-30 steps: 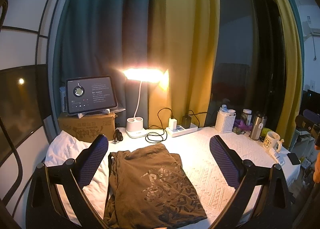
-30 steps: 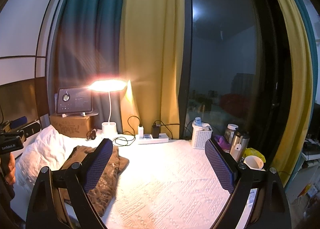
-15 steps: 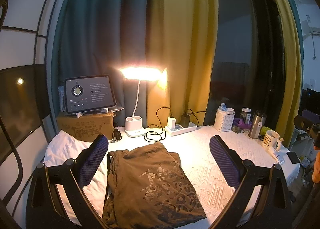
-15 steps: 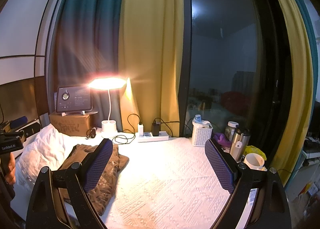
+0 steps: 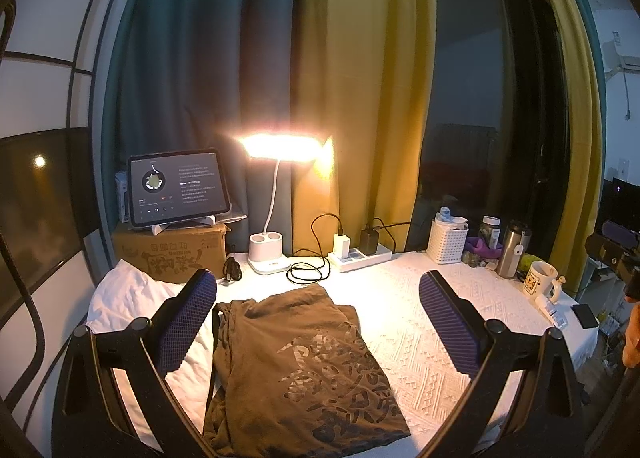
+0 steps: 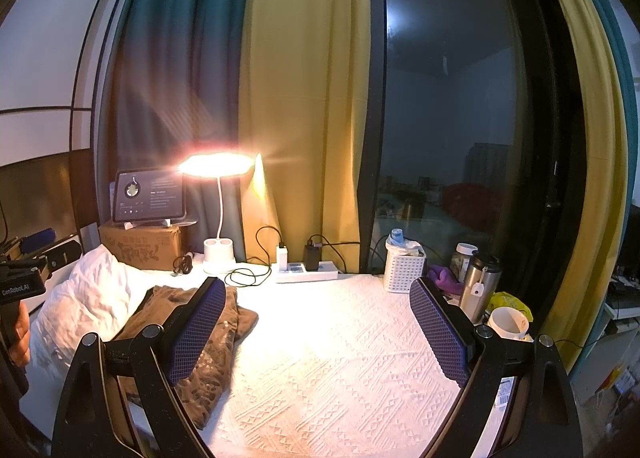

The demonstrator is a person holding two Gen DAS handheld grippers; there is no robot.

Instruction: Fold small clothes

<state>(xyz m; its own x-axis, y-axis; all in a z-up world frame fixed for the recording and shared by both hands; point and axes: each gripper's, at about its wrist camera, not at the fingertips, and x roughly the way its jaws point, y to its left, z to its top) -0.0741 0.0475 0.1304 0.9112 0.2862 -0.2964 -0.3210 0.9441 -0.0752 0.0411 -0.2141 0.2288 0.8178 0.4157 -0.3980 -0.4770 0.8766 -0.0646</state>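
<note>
A white textured worktop [image 5: 460,322] carries the brown shirt [image 5: 296,370], folded near its left edge beside a white cloth [image 5: 120,298]. Lamp [image 5: 276,194], basket [image 5: 447,241] and mug [image 5: 540,278] line the far edge. Left gripper [image 5: 318,298] and right gripper [image 6: 316,306] hover with fingers wide, empty; nothing has shifted.

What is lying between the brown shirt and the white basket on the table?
Only bare white textured tablecloth lies between the brown shirt and the white basket; the right wrist view shows it most clearly.
</note>
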